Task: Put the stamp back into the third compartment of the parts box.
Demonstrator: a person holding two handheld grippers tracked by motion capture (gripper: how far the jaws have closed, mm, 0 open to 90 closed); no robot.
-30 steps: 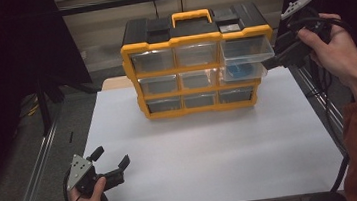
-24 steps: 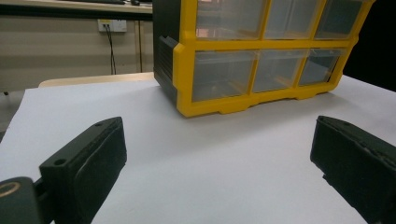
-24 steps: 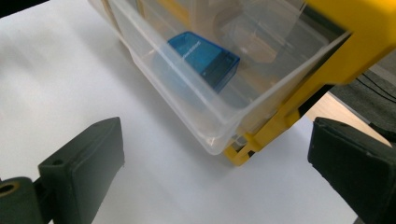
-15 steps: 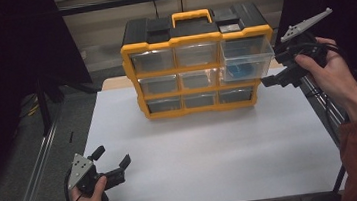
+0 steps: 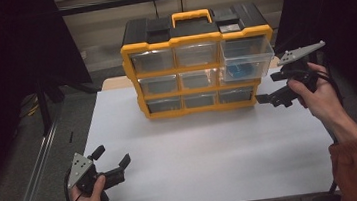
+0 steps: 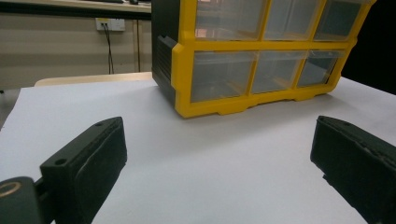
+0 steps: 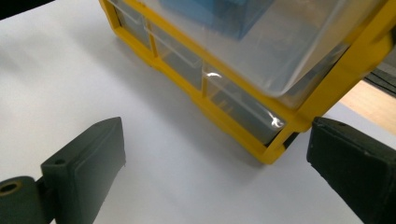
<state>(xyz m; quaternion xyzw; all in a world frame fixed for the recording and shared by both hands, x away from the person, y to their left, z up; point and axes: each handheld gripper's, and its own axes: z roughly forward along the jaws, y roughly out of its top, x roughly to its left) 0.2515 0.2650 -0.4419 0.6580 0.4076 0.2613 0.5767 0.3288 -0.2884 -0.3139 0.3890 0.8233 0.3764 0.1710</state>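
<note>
Right gripper [image 5: 271,87], jaws apart and empty, hovers just beside the pulled-out top-right drawer [image 5: 247,59] of the yellow organizer [image 5: 199,73], blue item [image 5: 238,69] inside. Left gripper [image 5: 111,159], also open, sits low over the table [image 5: 212,152], well apart.

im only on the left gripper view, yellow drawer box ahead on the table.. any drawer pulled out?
Observer: Yes. In the high view the top right drawer of the box sticks out past the frame.
Operator: anything in it
Observer: Something blue lies inside, seen through the clear wall; I cannot tell what it is.
Operator: where's the right hand-held gripper
Observer: The right hand-held gripper hangs off the box's right end, beside the lower drawers, jaws open, holding nothing.
Operator: is my left one near the box
Observer: No. The left hand-held gripper sits at the table's near left corner, open, well short of the box.
</note>
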